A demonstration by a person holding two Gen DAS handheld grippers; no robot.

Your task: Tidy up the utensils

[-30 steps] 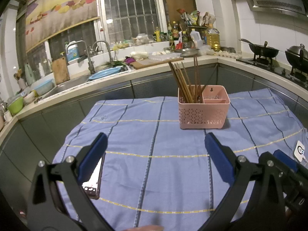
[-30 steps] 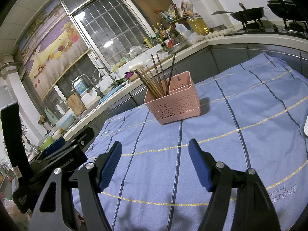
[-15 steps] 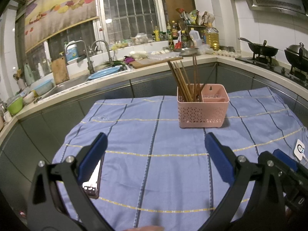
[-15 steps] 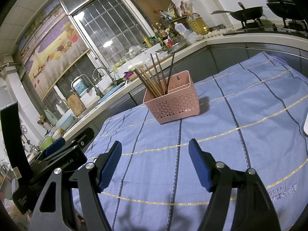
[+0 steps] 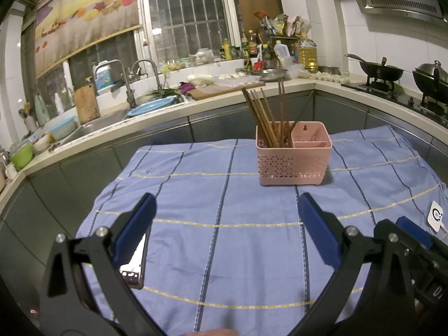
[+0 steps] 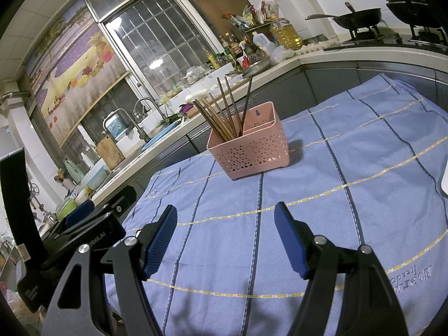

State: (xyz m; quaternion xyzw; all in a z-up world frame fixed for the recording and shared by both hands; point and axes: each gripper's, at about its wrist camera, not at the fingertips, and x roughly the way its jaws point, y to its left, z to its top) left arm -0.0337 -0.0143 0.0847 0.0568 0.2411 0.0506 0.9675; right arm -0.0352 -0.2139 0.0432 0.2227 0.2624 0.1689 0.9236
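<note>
A pink perforated utensil basket (image 5: pixel 292 165) stands on the blue striped cloth (image 5: pixel 224 238), far centre-right; it also shows in the right wrist view (image 6: pixel 252 154). Several brown chopsticks (image 5: pixel 266 117) stand upright in its left compartment, also seen from the right wrist (image 6: pixel 224 112). Its right compartment looks empty. My left gripper (image 5: pixel 225 221) is open and empty, low over the near cloth. My right gripper (image 6: pixel 225 229) is open and empty, also well short of the basket. The left gripper's body (image 6: pixel 84 224) shows at the right view's left edge.
A phone (image 5: pixel 134 266) lies on the cloth by my left finger. A small white device (image 5: pixel 436 218) sits at the cloth's right edge. A counter with sink (image 5: pixel 126 114), bottles and stove pans (image 5: pixel 375 70) wraps behind the table.
Both views have shifted very slightly; the basket sits a touch further left in each. Both grippers stay open and empty.
</note>
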